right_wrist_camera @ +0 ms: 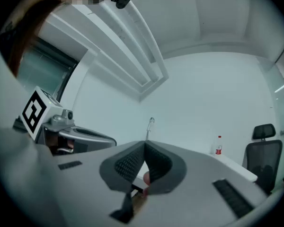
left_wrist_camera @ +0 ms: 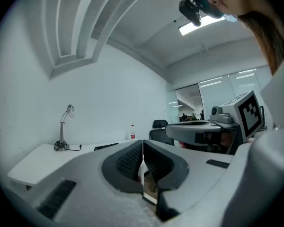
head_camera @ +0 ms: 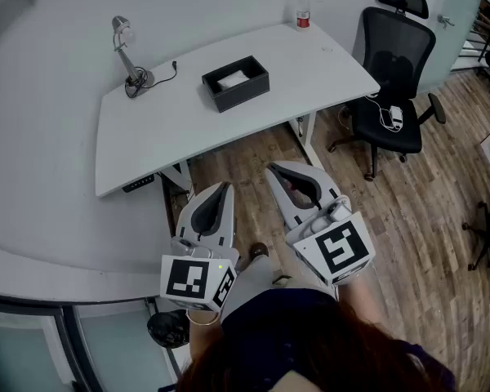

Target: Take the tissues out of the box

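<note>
Found black box on white desk, at 12 o'clock from both grippers and well apart from them. Saw white tissues lying inside the box, below its rim, none pulled up.

Logged left gripper at 7 o'clock of the desk's near edge, over the wooden floor. Read its jaws in the left gripper view as closed together, ribbed pads meeting at the tip, nothing between them.

Logged right gripper just beside the left, at its 3 o'clock, likewise off the desk. Read its jaws in the right gripper view as fully closed, pads touching, nothing held.

Noted both pointing level toward the desk, neither touching anything on it.

Marked a gooseneck lamp at 9 o'clock of the box, with its cord trailing toward the box. Marked a small bottle with a red label at 2 o'clock of the box, near the far desk corner. Marked a black office chair at 3 o'clock of the desk, on the floor.
</note>
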